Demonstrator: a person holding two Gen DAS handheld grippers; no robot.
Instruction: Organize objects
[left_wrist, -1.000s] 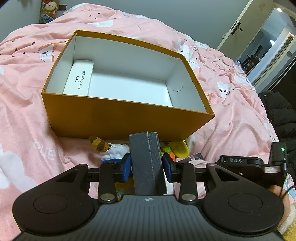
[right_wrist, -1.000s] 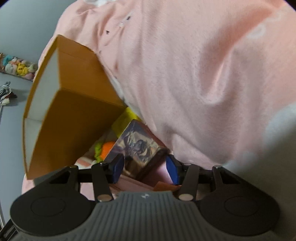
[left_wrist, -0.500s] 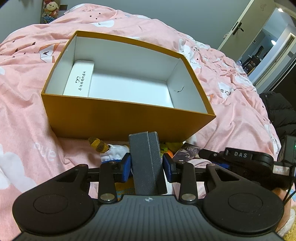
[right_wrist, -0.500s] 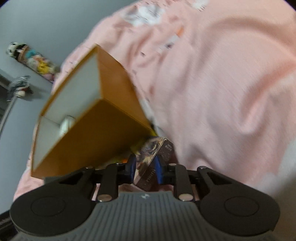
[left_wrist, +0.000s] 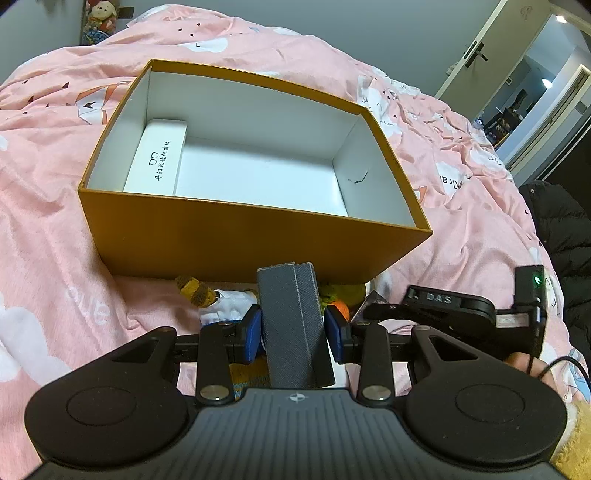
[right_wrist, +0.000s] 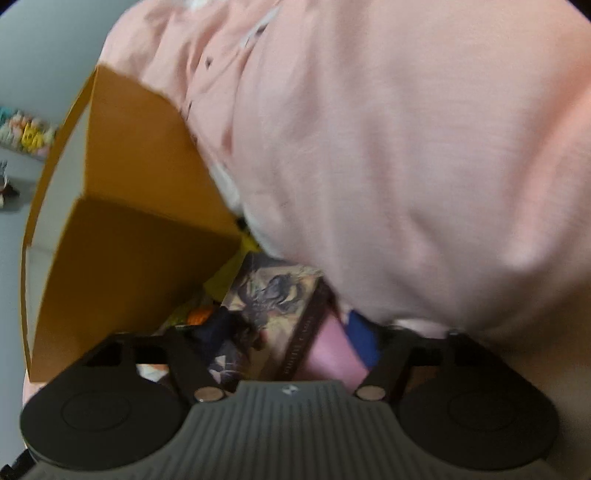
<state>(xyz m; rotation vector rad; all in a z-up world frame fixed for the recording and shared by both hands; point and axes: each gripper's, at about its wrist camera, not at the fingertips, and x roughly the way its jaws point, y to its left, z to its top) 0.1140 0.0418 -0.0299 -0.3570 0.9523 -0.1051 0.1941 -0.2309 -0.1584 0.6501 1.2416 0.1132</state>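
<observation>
My left gripper (left_wrist: 293, 332) is shut on a grey textured box (left_wrist: 291, 317), held upright just in front of the open orange box (left_wrist: 240, 236). That orange box has a white inside, with a white printed box (left_wrist: 157, 158) lying at its left end. In the right wrist view my right gripper (right_wrist: 288, 339) has its jaws opening. An illustrated box (right_wrist: 273, 299) lies between them on the pink duvet, and the right blue pad (right_wrist: 364, 343) stands clear of it. The orange box's corner (right_wrist: 122, 258) is just beyond.
Small plush toys (left_wrist: 195, 291) and an orange-yellow toy (left_wrist: 341, 295) lie against the orange box's front wall. The pink duvet (left_wrist: 443, 221) bulges up to the right. A dark jacket (left_wrist: 561, 229) lies at the bed's right edge, with a doorway (left_wrist: 535, 85) behind it.
Half a second ago the right gripper was closed on the illustrated box; now its jaws stand wide and it has dropped lower. The left gripper and its grey box have not moved.
</observation>
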